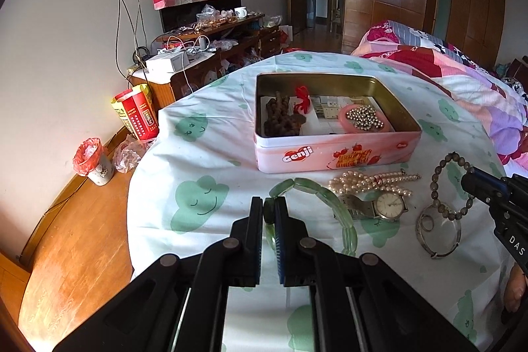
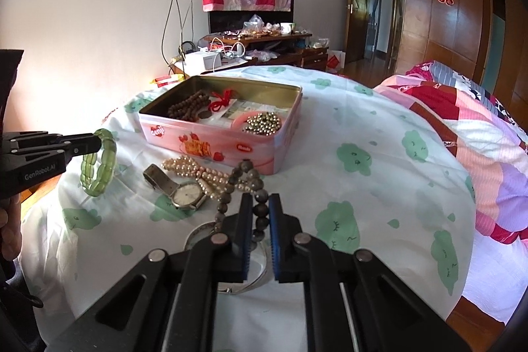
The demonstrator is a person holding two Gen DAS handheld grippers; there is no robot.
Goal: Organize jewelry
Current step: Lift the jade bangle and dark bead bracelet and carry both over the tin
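Note:
An open pink Genji tin (image 1: 330, 150) (image 2: 211, 142) sits on the bed and holds brown beads (image 1: 279, 119), a red knot and a dish of gold beads (image 1: 364, 118). My left gripper (image 1: 269, 208) (image 2: 95, 144) is shut on a green jade bracelet (image 1: 340, 210) (image 2: 99, 165) and holds it above the sheet. My right gripper (image 2: 260, 213) (image 1: 468, 182) is shut on a grey bead bracelet (image 2: 246, 183) (image 1: 437, 183). A pearl strand (image 1: 369, 182) (image 2: 194, 170), a wristwatch (image 1: 391, 205) (image 2: 186, 195) and a silver bangle (image 1: 439, 231) lie in front of the tin.
The bed has a white sheet with green clouds (image 2: 356, 157) and a patchwork quilt (image 2: 478, 121) at the right. A cluttered wooden cabinet (image 1: 204, 55) stands behind. A red bin (image 1: 92, 160) and a red bag (image 1: 137, 116) are on the wooden floor at the left.

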